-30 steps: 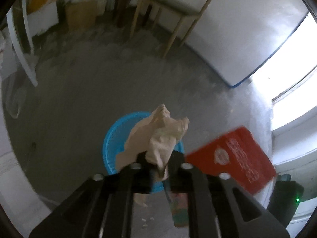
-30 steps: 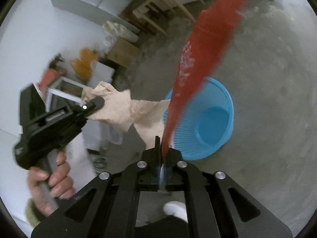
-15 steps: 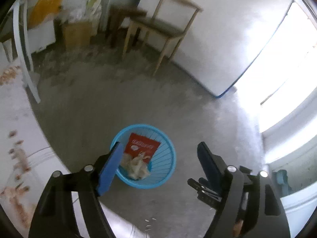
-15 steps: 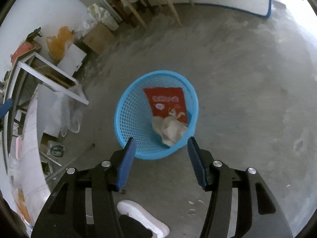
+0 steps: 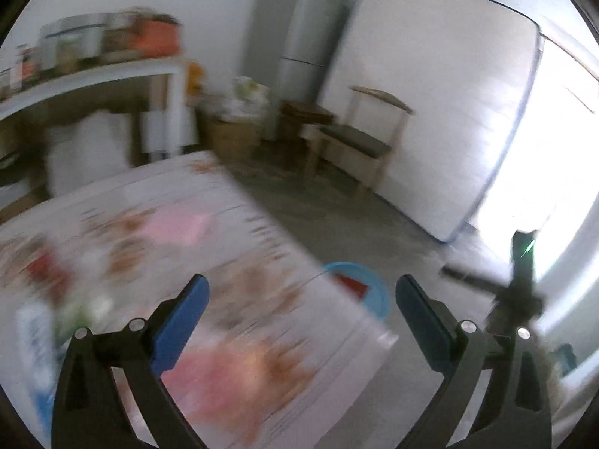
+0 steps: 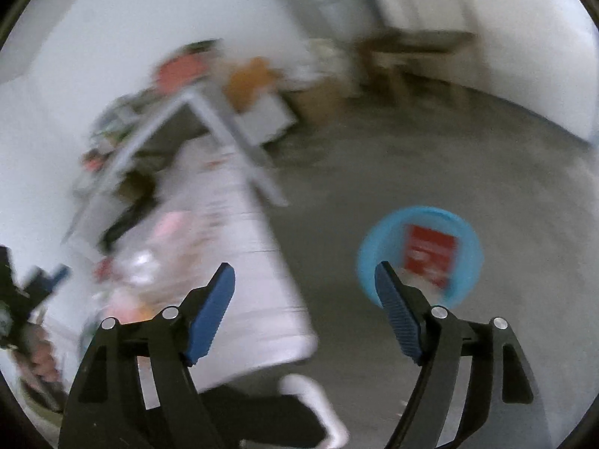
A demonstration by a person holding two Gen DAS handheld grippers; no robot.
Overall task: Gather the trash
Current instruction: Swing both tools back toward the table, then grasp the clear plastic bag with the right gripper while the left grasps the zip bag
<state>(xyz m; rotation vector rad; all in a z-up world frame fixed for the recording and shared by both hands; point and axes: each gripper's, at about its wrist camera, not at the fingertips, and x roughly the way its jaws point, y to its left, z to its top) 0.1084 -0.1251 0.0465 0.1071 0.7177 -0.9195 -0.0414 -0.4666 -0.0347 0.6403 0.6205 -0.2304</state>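
Grippers, left [image 5: 299, 310] and right [image 6: 305, 292], both spread and empty; we should steady over the blurred table [image 5: 232, 217], choosing litter before returning to the basket [image 6: 419, 254].

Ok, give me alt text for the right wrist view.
The open, empty right gripper hangs over a grey floor, with a blue basket holding a red packet just beyond. A cloth-covered table lies left; everything is motion-blurred.

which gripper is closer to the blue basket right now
Right, as far as the blur allows. The right gripper hangs above the blue basket on the floor. The left gripper is over the table, the basket beyond its edge.
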